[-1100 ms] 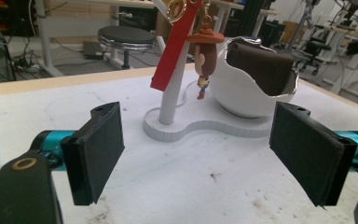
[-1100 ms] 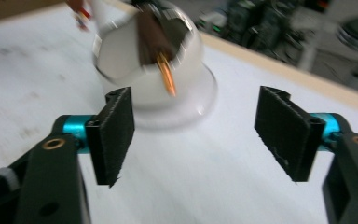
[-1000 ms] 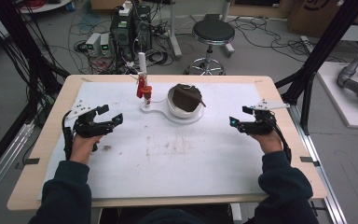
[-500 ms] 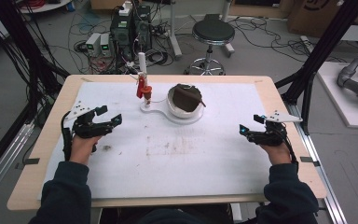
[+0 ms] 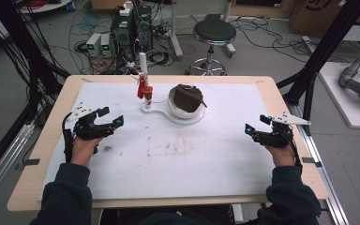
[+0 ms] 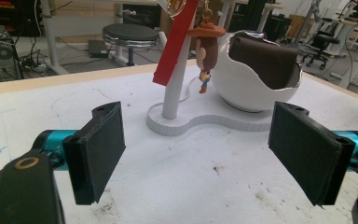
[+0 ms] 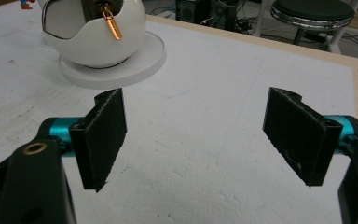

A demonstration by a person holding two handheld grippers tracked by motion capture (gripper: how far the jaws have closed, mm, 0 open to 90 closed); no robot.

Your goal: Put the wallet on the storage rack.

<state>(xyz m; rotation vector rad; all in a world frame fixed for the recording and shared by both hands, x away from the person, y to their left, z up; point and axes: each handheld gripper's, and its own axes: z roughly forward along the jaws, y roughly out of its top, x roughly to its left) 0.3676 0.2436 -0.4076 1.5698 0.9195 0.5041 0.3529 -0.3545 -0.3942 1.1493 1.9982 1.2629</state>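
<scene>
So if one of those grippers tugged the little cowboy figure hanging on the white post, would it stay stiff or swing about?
It would probably swing: the cowboy figure dangles freely beside the white post, touching nothing below. It looks small, so likely light. The post's flat white base is broad, so tipping seems unlikely, though a hard tug might slide it.

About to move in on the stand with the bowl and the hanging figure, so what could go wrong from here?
The little figure and red tag hang loosely from the thin white post; a bump from the left gripper might swing them or tip the post. The brown wallet stands above the white bowl's jagged rim, so it may snag when pulled. The right gripper, open, is far off.
</scene>
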